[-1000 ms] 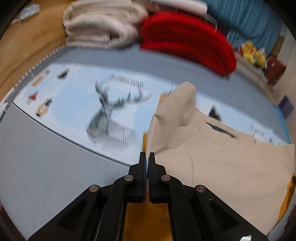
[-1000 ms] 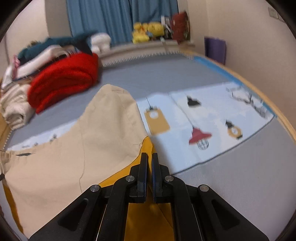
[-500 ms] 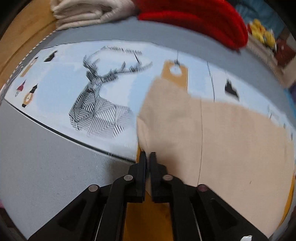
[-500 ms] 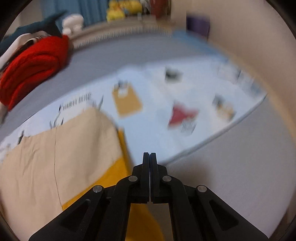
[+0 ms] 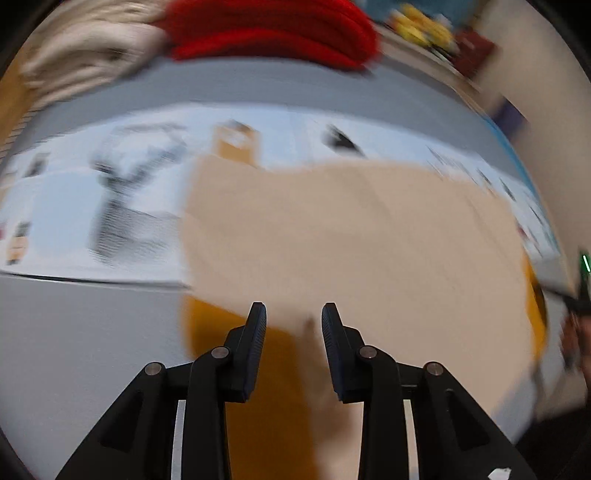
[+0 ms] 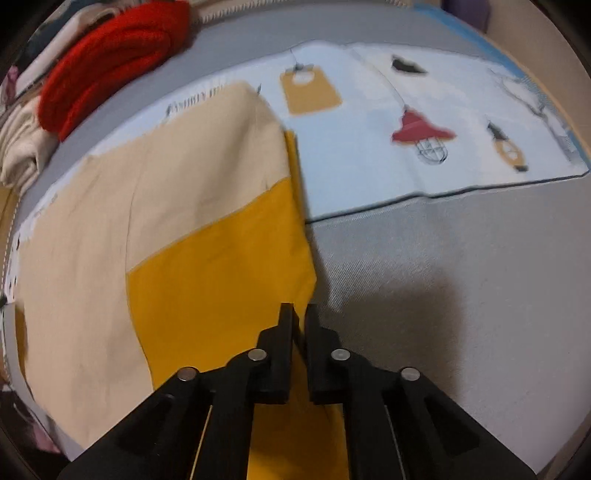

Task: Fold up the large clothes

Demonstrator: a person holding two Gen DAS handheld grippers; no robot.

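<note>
Both grippers pitched steeply down: left gripper [image 5: 293,314] opening above garment [image 5: 351,236]; right gripper [image 6: 300,314] apparently pinching its edge.

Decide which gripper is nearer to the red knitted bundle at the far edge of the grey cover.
Neither clearly. The left gripper and the right gripper both sit at the garment's near edge, with the red knitted bundle far beyond the garment.

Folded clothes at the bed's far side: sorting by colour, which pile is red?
The red knit pile, right of the cream pile in the right wrist view.
</note>
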